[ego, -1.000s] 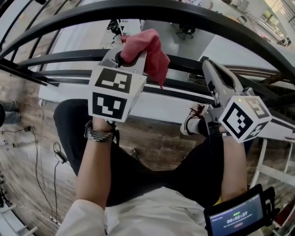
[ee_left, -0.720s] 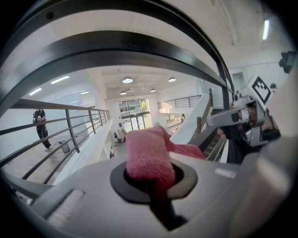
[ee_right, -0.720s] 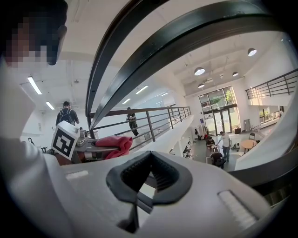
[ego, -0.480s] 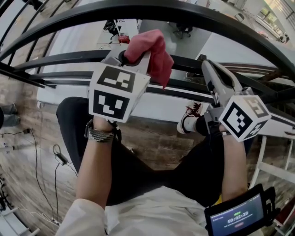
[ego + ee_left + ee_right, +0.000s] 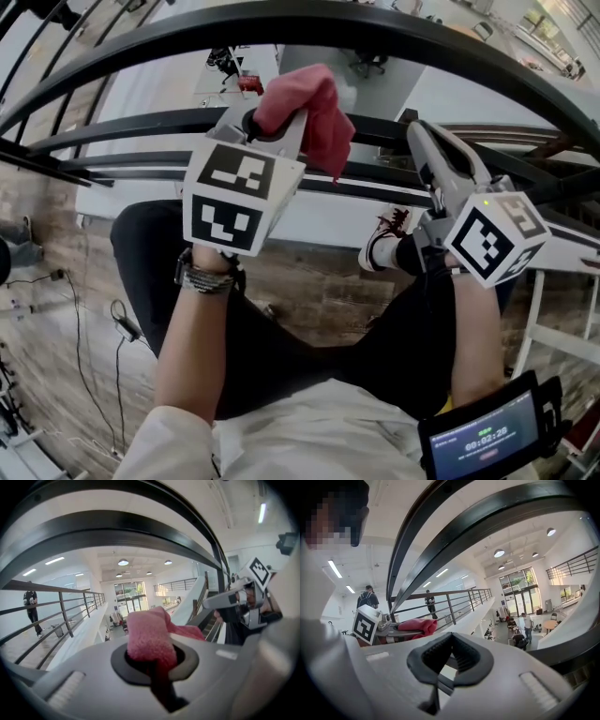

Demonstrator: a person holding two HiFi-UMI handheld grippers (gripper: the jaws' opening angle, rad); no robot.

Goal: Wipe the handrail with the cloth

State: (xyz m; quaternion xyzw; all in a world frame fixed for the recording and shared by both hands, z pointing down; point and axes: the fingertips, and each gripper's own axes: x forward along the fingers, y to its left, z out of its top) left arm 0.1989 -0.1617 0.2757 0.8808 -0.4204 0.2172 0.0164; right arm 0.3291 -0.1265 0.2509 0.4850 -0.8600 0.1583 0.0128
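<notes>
The black curved handrail (image 5: pixel 394 33) arcs across the top of the head view. Just below it my left gripper (image 5: pixel 272 127) is shut on a red cloth (image 5: pixel 309 103), which bunches out past the jaws and hangs down on the right. In the left gripper view the cloth (image 5: pixel 150 637) fills the jaw opening, with the handrail (image 5: pixel 117 531) above and apart from it. My right gripper (image 5: pixel 422 141) points up at the rail to the right, shut with nothing in it. The right gripper view shows the handrail (image 5: pixel 487 531) overhead and the cloth (image 5: pixel 417 625) off to the left.
Lower black rails (image 5: pixel 141 122) run under the handrail, with an open drop to a hall beyond. Below are the person's dark trousers, a white shoe (image 5: pixel 384 248) and a wood floor with a cable (image 5: pixel 117 314). A screen (image 5: pixel 483 441) sits on the right forearm.
The left gripper with the cloth has drifted slightly right and a little closer to the handrail. The right gripper has hardly moved.
</notes>
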